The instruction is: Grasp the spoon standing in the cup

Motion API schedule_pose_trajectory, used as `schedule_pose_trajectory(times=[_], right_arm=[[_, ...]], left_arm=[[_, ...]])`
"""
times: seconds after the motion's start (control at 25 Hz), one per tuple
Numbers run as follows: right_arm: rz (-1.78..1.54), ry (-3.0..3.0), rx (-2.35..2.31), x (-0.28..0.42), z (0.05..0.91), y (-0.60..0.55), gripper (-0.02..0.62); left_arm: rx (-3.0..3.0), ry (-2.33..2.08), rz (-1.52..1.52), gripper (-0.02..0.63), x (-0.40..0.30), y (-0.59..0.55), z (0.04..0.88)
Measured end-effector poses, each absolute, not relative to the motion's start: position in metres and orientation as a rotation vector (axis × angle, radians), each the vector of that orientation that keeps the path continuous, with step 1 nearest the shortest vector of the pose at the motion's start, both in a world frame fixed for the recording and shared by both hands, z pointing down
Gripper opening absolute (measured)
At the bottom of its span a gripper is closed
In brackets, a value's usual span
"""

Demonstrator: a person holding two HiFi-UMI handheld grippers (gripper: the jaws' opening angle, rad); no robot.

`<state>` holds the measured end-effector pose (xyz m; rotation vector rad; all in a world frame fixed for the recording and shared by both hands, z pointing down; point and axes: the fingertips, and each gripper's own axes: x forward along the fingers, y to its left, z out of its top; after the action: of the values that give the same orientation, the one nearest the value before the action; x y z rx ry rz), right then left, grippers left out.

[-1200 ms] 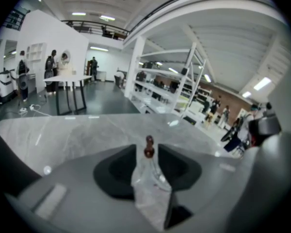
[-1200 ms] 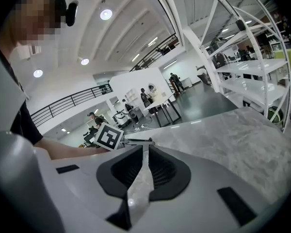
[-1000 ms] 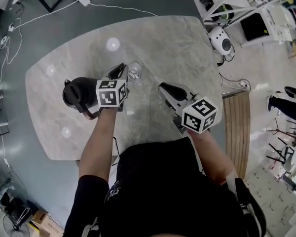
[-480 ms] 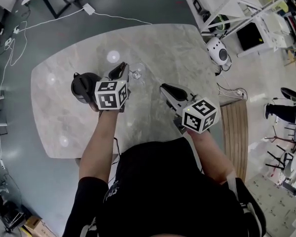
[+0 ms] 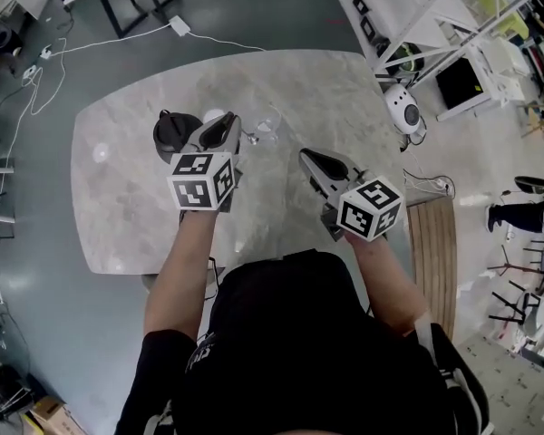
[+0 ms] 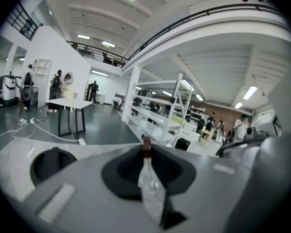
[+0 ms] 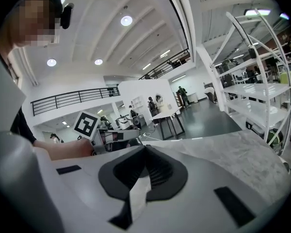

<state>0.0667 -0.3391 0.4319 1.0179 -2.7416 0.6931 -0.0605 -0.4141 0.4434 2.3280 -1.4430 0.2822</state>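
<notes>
My left gripper [image 5: 225, 129] hovers over the marble table [image 5: 127, 207], a short way left of a clear glass cup [image 5: 268, 126]. In the left gripper view its jaws are nearly together, shut on a thin shiny spoon [image 6: 146, 171] whose brownish end pokes out past the tips. In the head view a small sliver of the spoon [image 5: 251, 138] shows between the gripper and the cup. My right gripper [image 5: 310, 159] is held over the table's right half, shut, with nothing in it [image 7: 145, 148].
A black lidded pot [image 5: 174, 131] stands just left of the left gripper's tips, and also shows as a pot [image 6: 50, 163] in the left gripper view. The table's right edge is by a wooden bench [image 5: 435, 234]. A white device [image 5: 402, 112] sits on the floor beyond the table.
The left gripper has drawn back from the glass cup, which its tips touched a second ago. The right gripper has barely moved. The head camera has shifted, so the table sits differently in view.
</notes>
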Motion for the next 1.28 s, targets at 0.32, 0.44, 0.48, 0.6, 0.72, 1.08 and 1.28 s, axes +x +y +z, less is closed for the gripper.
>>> schedule_pose_trajectory(times=[0.32, 0.44, 0.48, 0.6, 0.72, 1.08, 1.28], right_arm=[[0.582, -2.782, 1.121, 0.058, 0.403, -0.306, -0.006], [0.531, -2.785, 1.16, 0.06, 0.394, -0.292, -0.008], [0.517, -2.785, 1.17, 0.06, 0.39, -0.288, -0.008], [0.483, -2.783, 1.191, 0.067, 0.382, -0.28, -0.008], [0.456, -2.784, 1.192, 0.08, 0.377, -0.275, -0.008], [0.408, -2.818, 1.166, 0.1, 0.364, -0.281, -0.009], [0.365, -2.808, 1.137, 0.1, 0.368, -0.284, -0.009]], left_arm=[[2.386, -1.467, 0.225, 0.052, -0.096, -0.356, 0.405], [2.394, -1.479, 0.211, 0.052, -0.11, -0.337, 0.396], [2.392, -1.487, 0.204, 0.052, -0.114, -0.332, 0.393], [2.386, -1.515, 0.182, 0.052, -0.124, -0.318, 0.384], [2.384, -1.544, 0.173, 0.052, -0.121, -0.307, 0.379], [2.341, -1.618, 0.137, 0.051, -0.116, -0.303, 0.37], [2.336, -1.629, 0.141, 0.052, -0.111, -0.306, 0.371]])
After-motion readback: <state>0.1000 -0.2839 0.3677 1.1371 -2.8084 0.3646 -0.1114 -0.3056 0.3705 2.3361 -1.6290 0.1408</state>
